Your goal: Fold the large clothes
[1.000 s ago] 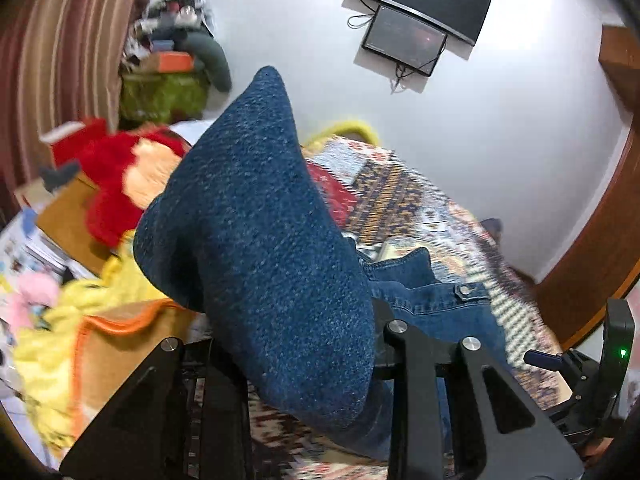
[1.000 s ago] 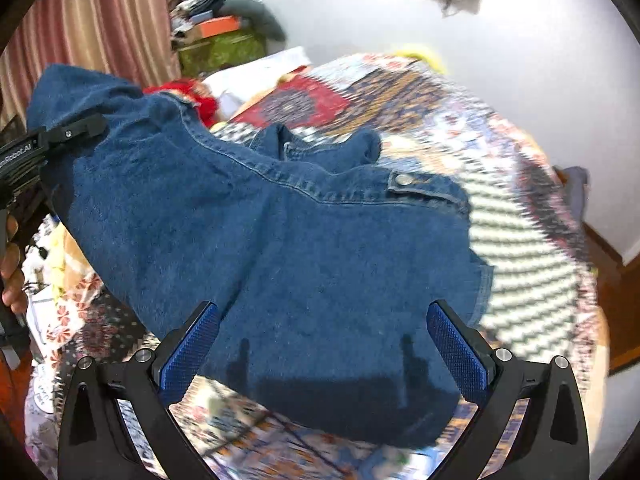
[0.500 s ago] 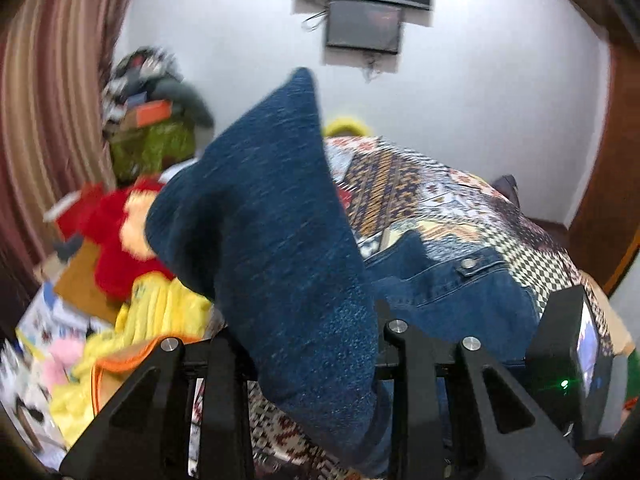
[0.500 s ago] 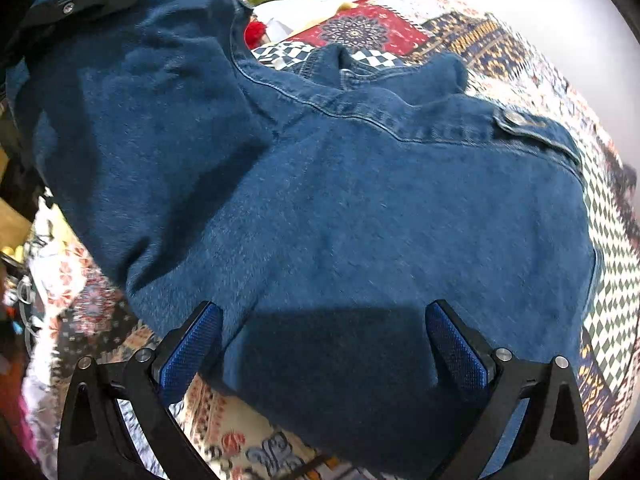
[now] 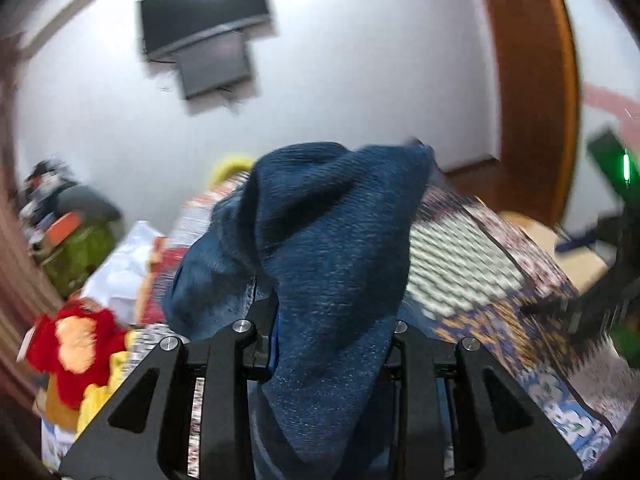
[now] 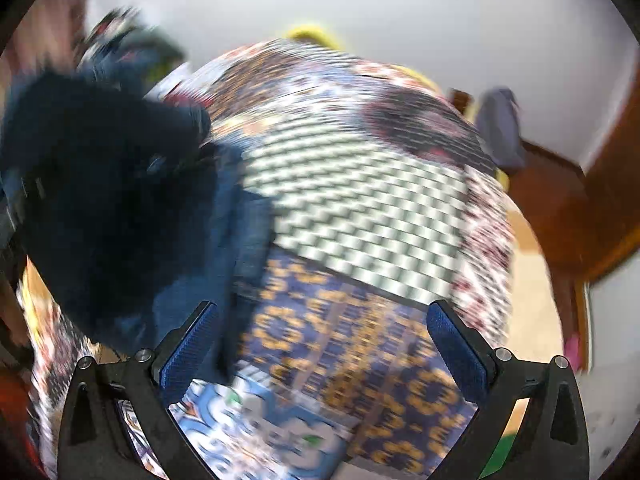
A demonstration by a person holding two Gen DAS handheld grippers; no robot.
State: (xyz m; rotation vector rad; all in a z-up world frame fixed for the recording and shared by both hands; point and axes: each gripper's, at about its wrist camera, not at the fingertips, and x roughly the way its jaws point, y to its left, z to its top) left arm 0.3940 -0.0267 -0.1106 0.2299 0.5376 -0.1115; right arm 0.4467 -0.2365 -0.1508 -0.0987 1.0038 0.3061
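Observation:
My left gripper (image 5: 326,344) is shut on a blue denim garment (image 5: 320,264), which bunches up over the fingers and hides the fingertips. In the right wrist view the same denim garment (image 6: 120,208) hangs in a dark lump at the left over the patchwork bedspread (image 6: 360,208). My right gripper (image 6: 322,344) is open and empty, its blue pads (image 6: 456,344) wide apart above the bedspread, to the right of the garment. Both views are motion-blurred.
A red and yellow soft toy (image 5: 76,344) lies at the left of the bed. A wall-mounted TV (image 5: 204,8) hangs on the white wall. A brown wooden door frame (image 5: 528,80) stands at the right. A cluttered green pile (image 5: 76,244) sits in the far left corner.
My left gripper has lifted and swung right with the denim bunched up. The garment has left the spot under my right gripper, which now faces bare bedspread.

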